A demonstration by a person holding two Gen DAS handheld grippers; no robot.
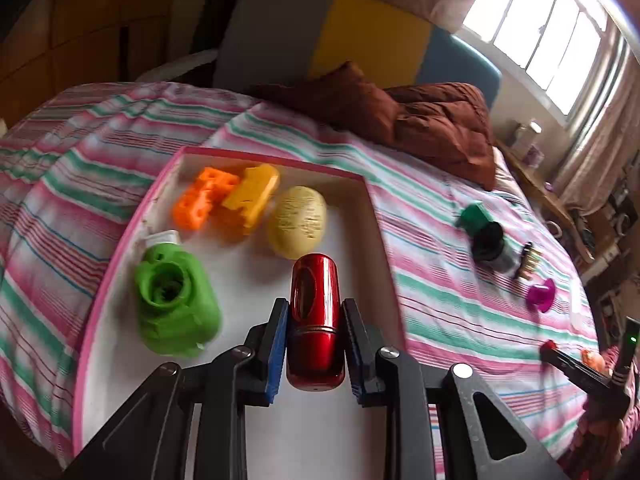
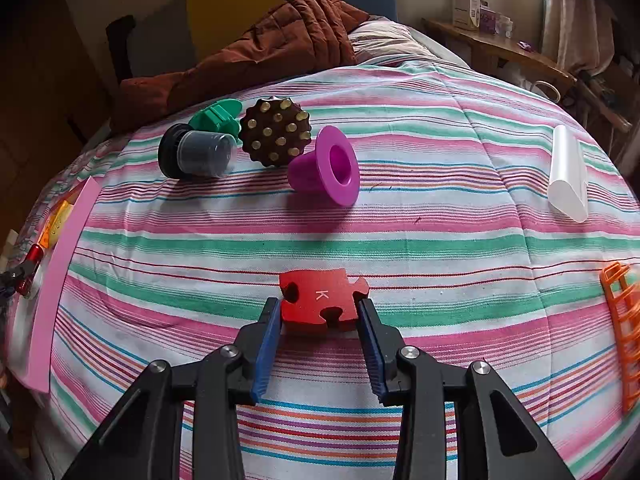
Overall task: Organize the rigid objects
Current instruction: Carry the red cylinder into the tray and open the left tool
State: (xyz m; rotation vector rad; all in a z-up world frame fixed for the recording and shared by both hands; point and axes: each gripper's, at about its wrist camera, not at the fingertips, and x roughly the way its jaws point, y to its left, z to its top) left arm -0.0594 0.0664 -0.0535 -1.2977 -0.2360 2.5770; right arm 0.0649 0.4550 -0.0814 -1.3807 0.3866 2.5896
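Red metal cylinder (image 1: 316, 324) sits clamped between the blue pads of my left gripper (image 1: 315, 320), held over the white floor of the pink-rimmed tray (image 1: 276, 158), low in the left wrist view at about 6 o'clock. Ahead of it in the tray, at 12 o'clock from the cylinder, lies a pale yellow egg-shaped piece (image 1: 297, 222). A yellow block (image 1: 252, 192) and an orange block (image 1: 204, 196) lie touching each other at 11 o'clock, and a green moulded toy (image 1: 176, 304) with a round opening rests at 9 o'clock, near the tray's left wall.

My right gripper (image 2: 320, 312) is closed on a red puzzle piece (image 2: 322, 300) marked K, its pads pressing the piece's two sides; whether the piece touches the striped bedcover (image 2: 400, 240) I cannot tell. From that piece, a purple hat-shaped cup (image 2: 326, 166) lies on its side at 12 o'clock. A brown studded disc (image 2: 276, 132), a green part (image 2: 216, 116) and a black-capped clear jar (image 2: 196, 156) cluster at 11 o'clock. A white tube (image 2: 568, 172) lies at 2 o'clock, and an orange grid piece (image 2: 624, 328) shows at 3 o'clock, at the frame's edge.
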